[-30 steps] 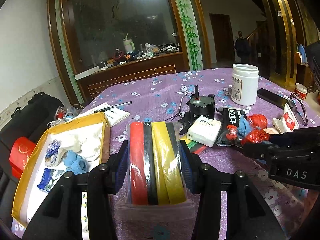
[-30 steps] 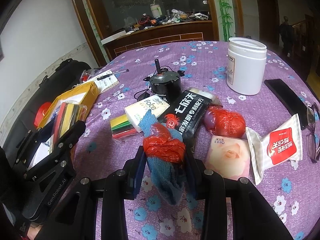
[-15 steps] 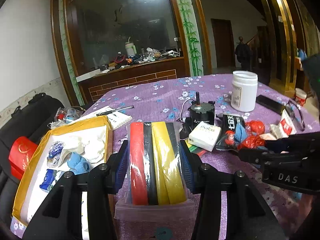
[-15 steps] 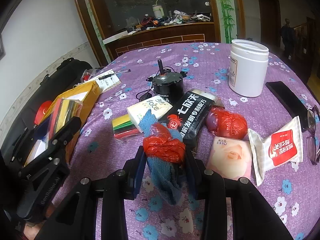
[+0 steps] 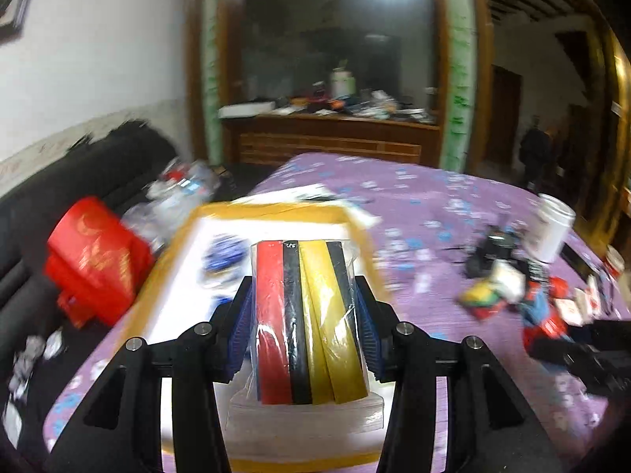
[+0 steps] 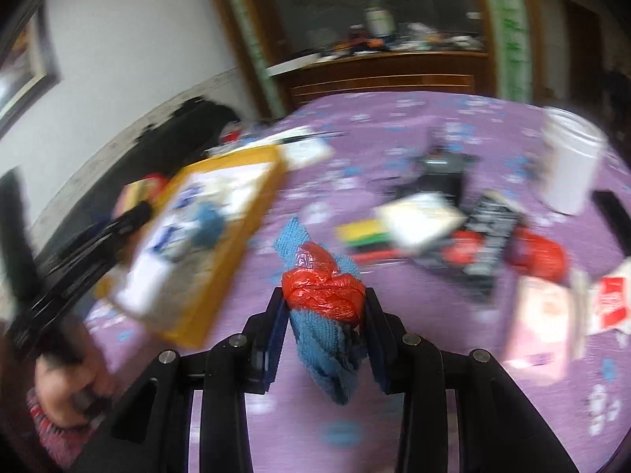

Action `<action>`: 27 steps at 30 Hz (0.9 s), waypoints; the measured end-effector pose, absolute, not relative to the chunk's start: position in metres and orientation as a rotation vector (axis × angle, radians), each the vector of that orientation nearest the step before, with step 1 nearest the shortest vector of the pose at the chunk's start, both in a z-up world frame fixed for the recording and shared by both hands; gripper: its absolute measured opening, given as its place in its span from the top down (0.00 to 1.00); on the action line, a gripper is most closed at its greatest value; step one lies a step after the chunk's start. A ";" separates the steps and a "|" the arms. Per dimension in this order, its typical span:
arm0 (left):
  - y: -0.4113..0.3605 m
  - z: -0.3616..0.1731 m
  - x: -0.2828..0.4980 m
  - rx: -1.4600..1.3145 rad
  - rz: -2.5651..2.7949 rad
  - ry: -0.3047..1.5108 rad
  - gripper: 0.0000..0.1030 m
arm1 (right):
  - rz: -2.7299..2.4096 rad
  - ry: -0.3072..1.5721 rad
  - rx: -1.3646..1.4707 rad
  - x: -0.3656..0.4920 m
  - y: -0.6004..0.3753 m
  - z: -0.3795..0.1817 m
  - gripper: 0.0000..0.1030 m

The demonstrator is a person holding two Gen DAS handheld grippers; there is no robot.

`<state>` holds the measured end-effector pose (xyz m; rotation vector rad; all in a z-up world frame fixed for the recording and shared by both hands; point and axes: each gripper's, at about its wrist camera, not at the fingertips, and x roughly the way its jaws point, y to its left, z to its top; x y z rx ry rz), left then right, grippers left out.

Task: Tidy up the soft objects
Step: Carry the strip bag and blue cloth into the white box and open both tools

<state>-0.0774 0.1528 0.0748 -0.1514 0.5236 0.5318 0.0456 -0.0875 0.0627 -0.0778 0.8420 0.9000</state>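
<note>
A: Pose first: how do the two stand?

B: The left hand-held gripper (image 5: pixel 303 307) tilts downward over the yellow-rimmed box (image 5: pixel 276 213), its pads pressed on a clear packet of bands (image 5: pixel 309 315). The right hand-held gripper (image 6: pixel 325 311) also tilts down, above the purple flowered surface (image 6: pixel 394 118), clamped on a blue knit cloth with red plastic (image 6: pixel 323 299).

A: Counts?

B: Four bands in the packet: one red, two black, one yellow. One box, already holding soft blue and white pieces (image 6: pixel 205 216).

A: And round about?

B: Right of the box lies a blurred heap: another coloured band packet (image 6: pixel 363 236), a white pack (image 6: pixel 422 220), a black pouch (image 6: pixel 489 228), a red bundle (image 6: pixel 540 252), then a white jar (image 6: pixel 572 161) farther off. A red bag (image 5: pixel 94 260) sits left of the box, off the surface. A hand (image 6: pixel 67 378) shows at the lower left of the right view.
</note>
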 end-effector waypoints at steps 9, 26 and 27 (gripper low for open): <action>0.216 0.040 -0.098 -0.279 0.618 0.631 0.55 | 1.113 0.901 -0.180 -0.015 0.027 0.072 0.64; 0.228 0.038 -0.105 -0.361 0.543 0.636 0.28 | 1.121 0.938 -0.224 -0.021 0.077 0.041 0.40; 0.225 0.042 -0.104 -0.352 0.539 0.618 0.28 | 1.126 0.930 -0.212 -0.021 0.072 0.044 0.40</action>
